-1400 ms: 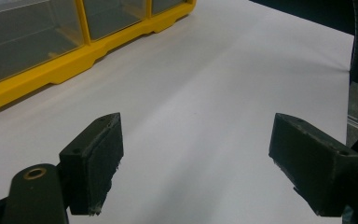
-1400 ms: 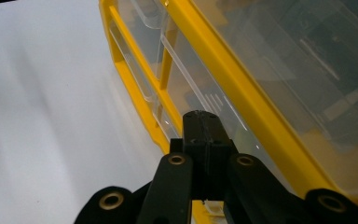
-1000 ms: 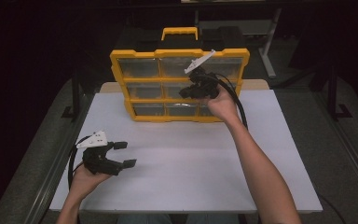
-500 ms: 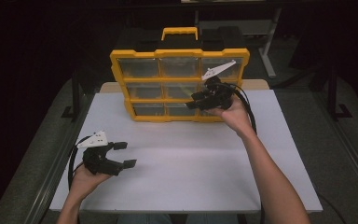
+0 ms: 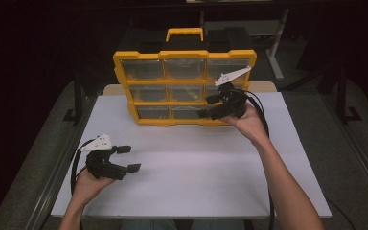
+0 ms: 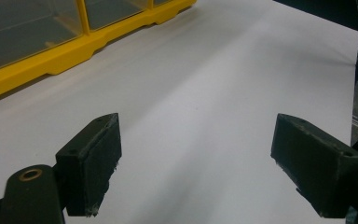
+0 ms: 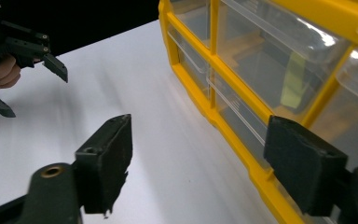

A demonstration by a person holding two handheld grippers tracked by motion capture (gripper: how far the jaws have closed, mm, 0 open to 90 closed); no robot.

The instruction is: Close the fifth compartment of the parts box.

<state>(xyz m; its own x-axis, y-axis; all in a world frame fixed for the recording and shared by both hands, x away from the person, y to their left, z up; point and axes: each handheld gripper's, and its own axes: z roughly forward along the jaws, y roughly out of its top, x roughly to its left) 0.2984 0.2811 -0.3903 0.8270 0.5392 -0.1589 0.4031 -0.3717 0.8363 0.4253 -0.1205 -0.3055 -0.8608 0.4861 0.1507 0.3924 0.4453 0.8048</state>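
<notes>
Right claw has just been opening, nothing between its jaws, sitting beside the yellow plastic organizer case with clear drawers, which is standing at the white worktop's far edge. Left claw is idling open. Square up on one drawer front before closing.

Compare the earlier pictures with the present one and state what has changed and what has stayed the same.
The right hand-held gripper has slid rightward and slightly down across the front of the yellow organizer, from the middle row toward the bottom right drawer. Its jaws have just been opening and now stand wide with nothing between them. The left hand-held gripper stayed open above the white table, and the organizer did not move.
</notes>
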